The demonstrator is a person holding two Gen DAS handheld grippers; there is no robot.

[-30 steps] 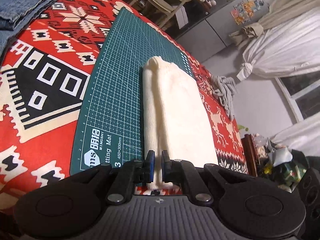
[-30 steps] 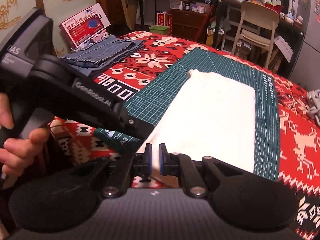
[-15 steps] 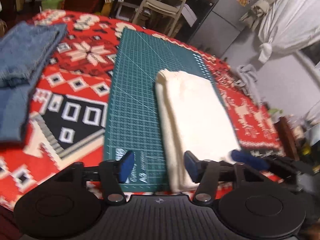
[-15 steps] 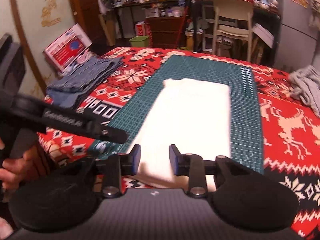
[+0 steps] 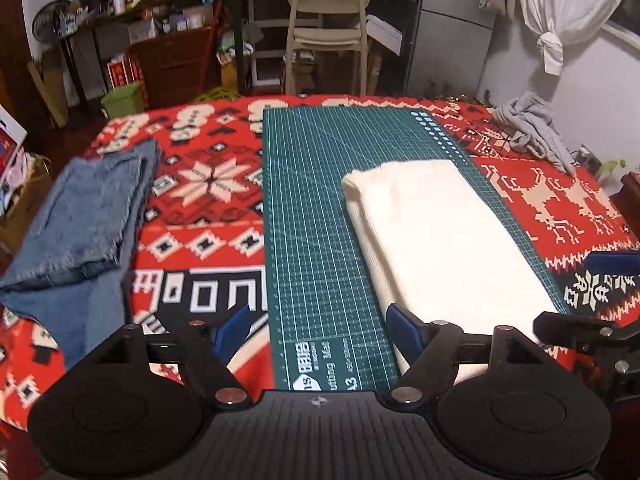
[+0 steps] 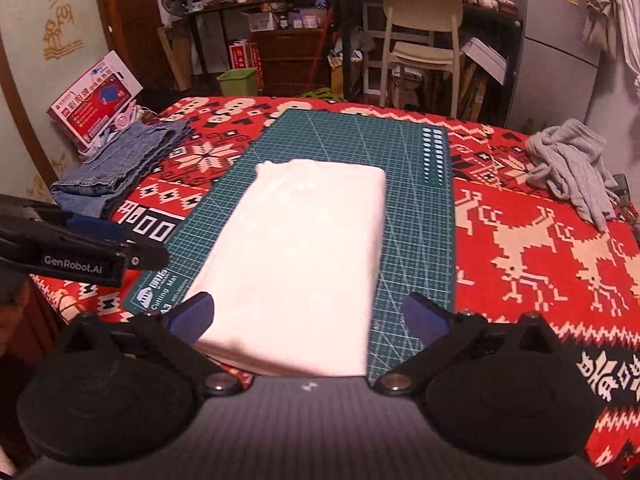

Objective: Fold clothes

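Observation:
A cream folded garment (image 5: 444, 240) (image 6: 304, 252) lies flat on the green cutting mat (image 5: 312, 216) (image 6: 416, 208). My left gripper (image 5: 318, 330) is open and raised near the mat's front edge, left of the garment's near end. Over that same near end my right gripper (image 6: 308, 314) stands wide open, holding nothing. The right gripper's blue pads (image 5: 612, 262) show at the right edge of the left wrist view, and the left gripper's arm (image 6: 80, 246) shows at the left of the right wrist view.
Folded blue jeans (image 5: 80, 232) (image 6: 120, 164) lie at the table's left. A crumpled grey garment (image 5: 532, 132) (image 6: 572, 168) sits at the far right. The red patterned tablecloth (image 5: 208, 184) covers the table; a chair (image 5: 328, 36) and cluttered shelves stand beyond.
Both grippers were shut on the cream garment's near edge a second ago; they have opened, let it go, and pulled up and back. The garment now rests flat on the mat.

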